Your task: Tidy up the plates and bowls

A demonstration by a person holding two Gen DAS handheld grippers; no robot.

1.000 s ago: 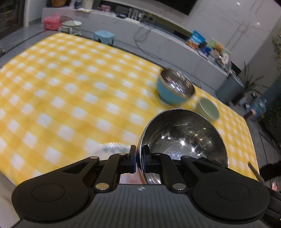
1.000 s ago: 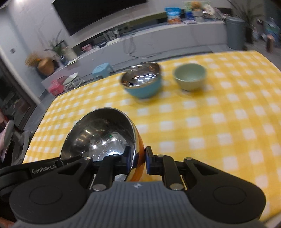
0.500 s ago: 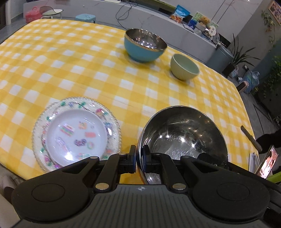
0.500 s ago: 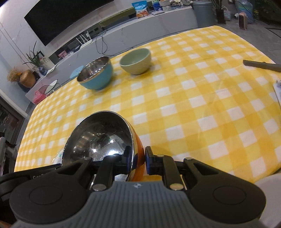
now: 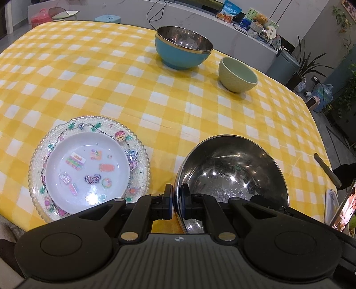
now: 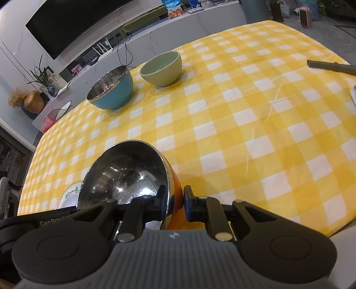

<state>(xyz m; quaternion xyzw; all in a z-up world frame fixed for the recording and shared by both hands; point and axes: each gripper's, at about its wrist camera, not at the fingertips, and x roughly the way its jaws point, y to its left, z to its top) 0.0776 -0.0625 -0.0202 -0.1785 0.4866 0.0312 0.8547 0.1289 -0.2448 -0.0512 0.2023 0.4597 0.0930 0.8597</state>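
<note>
Orange bowl (image 6: 124,177): near rim hidden behind gripper bodies in both views; patterned plate (image 6: 69,193): largely masked by that bowl at nine o'clock; dark rod (image 6: 329,66): cut by frame edge at three o'clock; shelf packets too small to read.

Ahead of my tool a yellow checked tablecloth (image 6: 255,124), beyond it a long white counter (image 6: 200,20), black screen (image 6: 73,24) up left, grey floor (image 6: 347,33) far right.

- left gripper (image 5: 176,201): black linkage arms, blue finger pads (image 5: 169,200), silver rivets, ribbed grey housing
- right gripper (image 6: 175,203): same build, white "GenRobot" lettering partly visible
</note>
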